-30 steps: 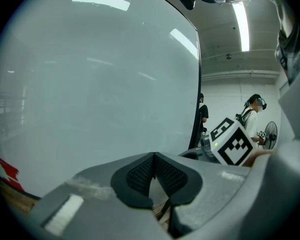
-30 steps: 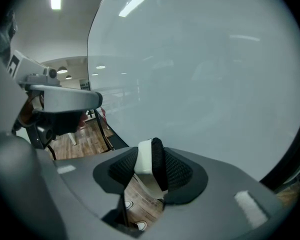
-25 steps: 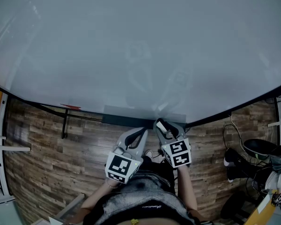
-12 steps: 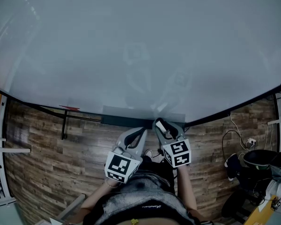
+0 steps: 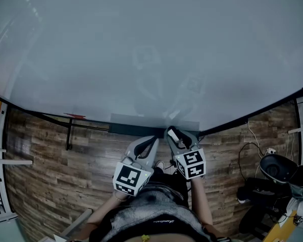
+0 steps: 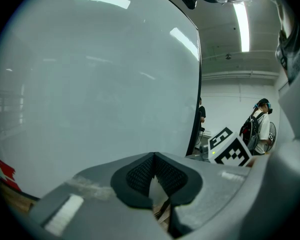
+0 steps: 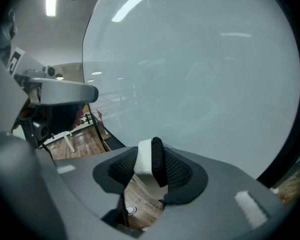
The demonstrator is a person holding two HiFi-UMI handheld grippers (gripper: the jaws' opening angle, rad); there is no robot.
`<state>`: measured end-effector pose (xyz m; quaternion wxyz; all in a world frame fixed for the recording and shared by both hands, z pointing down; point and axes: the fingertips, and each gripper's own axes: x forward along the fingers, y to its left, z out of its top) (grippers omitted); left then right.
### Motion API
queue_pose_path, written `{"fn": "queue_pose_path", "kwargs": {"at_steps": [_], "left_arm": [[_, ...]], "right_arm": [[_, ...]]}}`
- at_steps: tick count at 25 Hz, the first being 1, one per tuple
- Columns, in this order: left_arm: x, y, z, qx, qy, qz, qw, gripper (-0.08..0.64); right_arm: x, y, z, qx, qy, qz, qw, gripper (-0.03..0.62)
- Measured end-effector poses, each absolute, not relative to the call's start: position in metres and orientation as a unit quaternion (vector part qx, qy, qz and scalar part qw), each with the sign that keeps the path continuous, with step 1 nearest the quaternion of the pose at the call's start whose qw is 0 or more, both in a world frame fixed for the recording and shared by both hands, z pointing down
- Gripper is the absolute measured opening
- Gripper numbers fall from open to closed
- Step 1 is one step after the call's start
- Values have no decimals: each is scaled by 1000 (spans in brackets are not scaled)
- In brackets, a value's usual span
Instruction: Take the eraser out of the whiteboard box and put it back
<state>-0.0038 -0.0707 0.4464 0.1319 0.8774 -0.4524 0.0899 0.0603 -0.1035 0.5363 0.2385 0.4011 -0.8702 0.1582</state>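
Observation:
The eraser [image 7: 150, 160], a white block with a black felt face, stands upright between the pads of my right gripper [image 7: 151, 168], which is shut on it. In the head view the eraser [image 5: 174, 134] sticks out of that gripper [image 5: 174, 136] just below the whiteboard's [image 5: 151, 49] lower edge. The whiteboard box [image 5: 134, 130] is a dark, shallow tray under that edge, just left of the eraser. My left gripper [image 5: 149, 143] hangs beside the right one, slightly lower. Its pads [image 6: 140, 171] meet at the tip with nothing between them.
A red marker [image 5: 76, 115] lies on the board's ledge to the left. A stand leg [image 5: 69, 135] reaches onto the wooden floor [image 5: 50, 170]. A dark chair [image 5: 275, 168] and cables crowd the far right. People [image 6: 262, 126] stand in the background of the left gripper view.
Both grippers hold still with the eraser gripped as before. The dark things on the floor at the far right have shifted.

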Motion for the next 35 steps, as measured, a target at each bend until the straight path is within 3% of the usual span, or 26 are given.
{"fn": "queue_pose_path", "kwargs": {"at_steps": [35], "left_arm": [[-9, -68, 444, 872, -461, 80, 143, 0]], "right_arm": [[62, -102, 536, 404, -871, 156, 233, 172]]}}
